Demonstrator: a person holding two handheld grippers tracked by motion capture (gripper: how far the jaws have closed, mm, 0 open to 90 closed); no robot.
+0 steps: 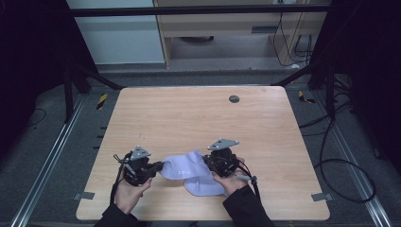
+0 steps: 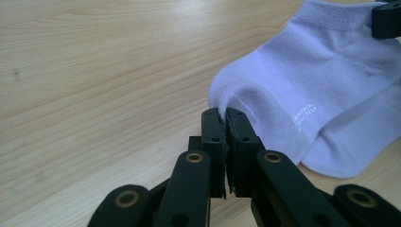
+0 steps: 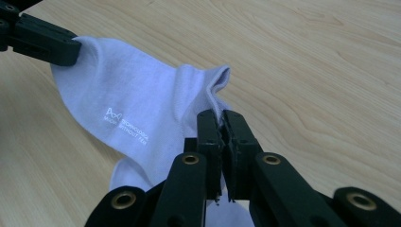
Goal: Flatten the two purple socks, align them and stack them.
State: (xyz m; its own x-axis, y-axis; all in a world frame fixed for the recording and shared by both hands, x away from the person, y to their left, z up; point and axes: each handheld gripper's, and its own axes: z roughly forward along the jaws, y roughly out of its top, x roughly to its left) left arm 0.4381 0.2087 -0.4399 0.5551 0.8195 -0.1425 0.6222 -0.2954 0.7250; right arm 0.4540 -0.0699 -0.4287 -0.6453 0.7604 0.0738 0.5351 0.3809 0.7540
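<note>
A pale lilac ankle sock (image 1: 182,166) with small white lettering hangs stretched between my two grippers, a little above the wooden table (image 1: 198,113). My left gripper (image 1: 161,166) (image 2: 224,113) is shut on the sock's (image 2: 302,71) rounded toe end. My right gripper (image 1: 206,161) (image 3: 221,116) is shut on the sock's (image 3: 127,99) cuff edge. A second lilac sock (image 1: 204,187) (image 2: 352,151) lies on the table under the held one. The right gripper's jaw tip (image 2: 387,19) shows in the left gripper view, and the left gripper's jaws (image 3: 45,42) in the right gripper view.
A small dark round disc (image 1: 234,99) is set in the tabletop near its far edge. Black frame bars, cables and floor rails surround the table. The person's hands and dark sleeves come in at the near edge.
</note>
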